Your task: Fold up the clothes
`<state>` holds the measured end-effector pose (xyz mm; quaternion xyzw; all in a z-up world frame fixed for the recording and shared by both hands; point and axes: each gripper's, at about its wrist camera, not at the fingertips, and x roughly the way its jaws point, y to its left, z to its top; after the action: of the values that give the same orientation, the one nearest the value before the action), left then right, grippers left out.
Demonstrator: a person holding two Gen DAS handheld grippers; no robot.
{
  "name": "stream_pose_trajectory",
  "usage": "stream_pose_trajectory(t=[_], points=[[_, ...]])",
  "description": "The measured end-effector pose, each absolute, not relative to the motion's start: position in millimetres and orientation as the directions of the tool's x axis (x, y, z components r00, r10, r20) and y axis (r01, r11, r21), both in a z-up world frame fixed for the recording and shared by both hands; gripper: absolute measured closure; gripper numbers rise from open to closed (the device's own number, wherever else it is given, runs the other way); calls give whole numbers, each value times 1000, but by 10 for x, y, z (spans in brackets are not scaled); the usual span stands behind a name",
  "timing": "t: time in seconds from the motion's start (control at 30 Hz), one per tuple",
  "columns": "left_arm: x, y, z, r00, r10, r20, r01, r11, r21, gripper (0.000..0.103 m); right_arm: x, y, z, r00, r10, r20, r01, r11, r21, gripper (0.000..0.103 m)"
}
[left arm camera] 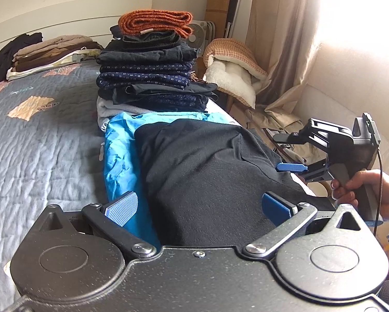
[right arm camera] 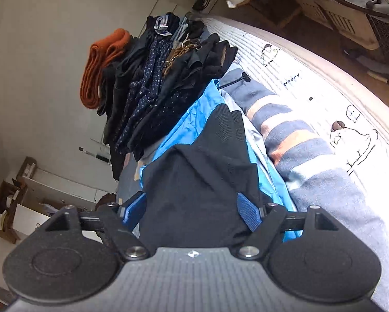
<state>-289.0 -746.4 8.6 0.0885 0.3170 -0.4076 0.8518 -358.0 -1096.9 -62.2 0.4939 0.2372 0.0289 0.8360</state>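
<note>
Black garment (left arm camera: 207, 166) over bright blue jacket (left arm camera: 119, 153)

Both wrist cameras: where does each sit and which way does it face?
Left wrist: behind the open left gripper, facing along the bed over the black garment; right gripper and hand show.
Right wrist: behind the open right gripper, rolled sideways, same garment.
Shared: blue garment, folded stack.
</note>
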Motion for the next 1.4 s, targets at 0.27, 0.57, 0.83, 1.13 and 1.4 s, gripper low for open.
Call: stream_pose_trajectory(t=[0.27, 0.57, 0.83, 1.13, 1.4], points=[[-2857, -7450, 86, 467, -639, -611, 745, 656, -116, 0, -3663, -11024, -492, 918, 234, -320, 169, 499, 850, 23], [-2773, -7409, 45, 479, -618, -623, 727, 677, -113, 0, -2632, -10669, -246, 865, 387, -319, 75, 529, 845, 20], [-2623, -7338, 21, 491, -602, -630, 701, 702, -125, 0, -1575, -10125, -598, 711, 541, -449, 85, 568, 819, 20], [-2487, -7257, -19, 500, -583, -641, 670, 729, -140, 0, -1470, -10405, -875, 760, 484, -434, 179, 486, 855, 22], [-2516, -7283, -50, 491, -589, -642, 682, 719, -138, 0, -2012, -10330, -553, 794, 482, -370, 99, 498, 862, 19]])
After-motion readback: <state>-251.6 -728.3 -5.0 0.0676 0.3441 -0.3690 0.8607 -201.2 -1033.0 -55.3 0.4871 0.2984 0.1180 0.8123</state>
